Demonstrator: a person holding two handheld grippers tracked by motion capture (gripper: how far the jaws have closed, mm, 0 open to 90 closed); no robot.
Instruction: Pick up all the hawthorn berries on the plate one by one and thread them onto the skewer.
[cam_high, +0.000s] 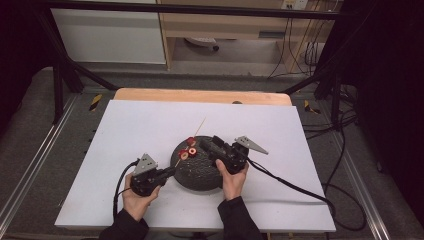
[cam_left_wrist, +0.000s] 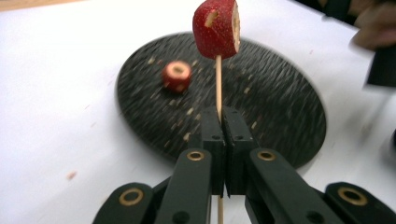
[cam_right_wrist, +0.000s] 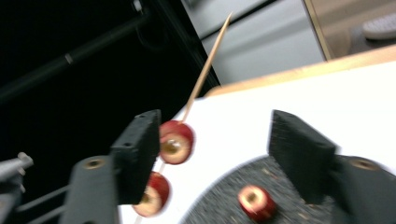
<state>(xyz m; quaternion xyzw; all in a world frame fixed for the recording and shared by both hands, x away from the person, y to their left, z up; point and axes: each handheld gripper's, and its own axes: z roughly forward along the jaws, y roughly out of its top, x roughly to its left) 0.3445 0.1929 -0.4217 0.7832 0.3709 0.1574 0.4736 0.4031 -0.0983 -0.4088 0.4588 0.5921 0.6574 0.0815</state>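
Note:
A thin wooden skewer (cam_high: 201, 124) slants up from my left gripper (cam_high: 170, 171), whose jaws are shut on its lower end (cam_left_wrist: 218, 93). Two red fruit slices (cam_right_wrist: 176, 142) (cam_right_wrist: 152, 193) are threaded on it; in the left gripper view the near slice (cam_left_wrist: 217, 28) sits at the top of the stick. A third red slice (cam_high: 192, 150) (cam_left_wrist: 176, 75) (cam_right_wrist: 256, 201) lies loose on the round black plate (cam_high: 200, 175) (cam_left_wrist: 280, 116). My right gripper (cam_high: 205, 145) (cam_right_wrist: 219, 140) stands open over the plate's far rim. Its left pad (cam_right_wrist: 137, 154) is right beside the upper threaded slice.
The plate rests near the front middle of a white board (cam_high: 125, 130) on a wooden table (cam_high: 200, 95). Cables (cam_high: 295, 187) trail off to the right. A black frame (cam_high: 65, 65) surrounds the table, with shelving (cam_high: 225, 25) behind.

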